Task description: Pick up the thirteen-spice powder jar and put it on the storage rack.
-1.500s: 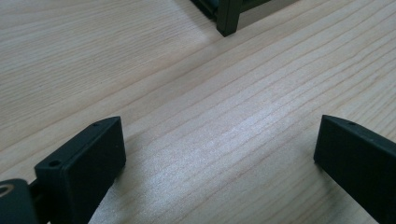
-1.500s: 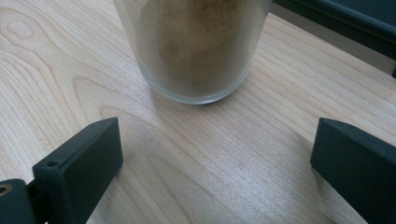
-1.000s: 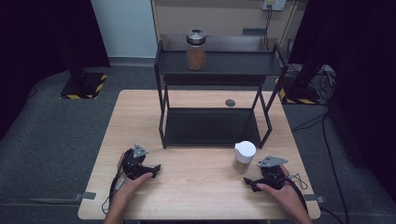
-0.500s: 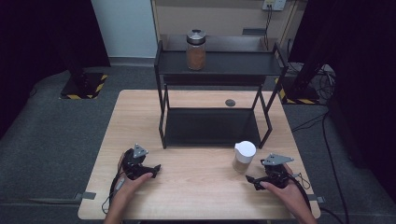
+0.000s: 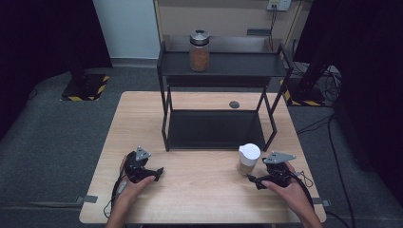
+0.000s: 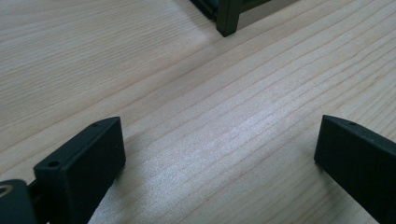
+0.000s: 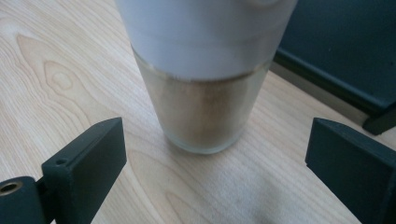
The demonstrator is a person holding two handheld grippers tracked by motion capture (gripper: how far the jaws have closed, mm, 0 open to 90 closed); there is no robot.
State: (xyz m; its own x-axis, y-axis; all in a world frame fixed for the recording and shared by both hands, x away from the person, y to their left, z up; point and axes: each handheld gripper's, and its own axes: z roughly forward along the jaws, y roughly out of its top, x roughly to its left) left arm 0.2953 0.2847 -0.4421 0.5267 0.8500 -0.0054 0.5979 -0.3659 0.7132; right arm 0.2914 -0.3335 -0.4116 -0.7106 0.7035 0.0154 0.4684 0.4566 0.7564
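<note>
A glass jar (image 5: 248, 159) with a white lid and brown powder stands upright on the wooden table (image 5: 204, 190), in front of the black rack's right leg. My right gripper (image 5: 253, 179) lies low just right of it with its jaws open. In the right gripper view the jar (image 7: 205, 107) stands close ahead of the right gripper (image 7: 215, 154), beyond the wide-apart pads and not touched by them. My left gripper (image 5: 159, 172) rests near the front left of the table. In its own view the left gripper (image 6: 215, 154) is open over bare wood.
A black two-tier rack (image 5: 223, 71) stands at the middle back of the table. A second jar (image 5: 199, 51) with a metal lid and brown contents sits on its top shelf. A small dark round disc (image 5: 234, 104) lies behind the lower shelf. The rack's leg (image 6: 229, 18) is ahead of the left gripper.
My right hand has shifted very slightly beside the white-lidded jar, its jaws still wide apart. The left hand and the jar have kept still.
</note>
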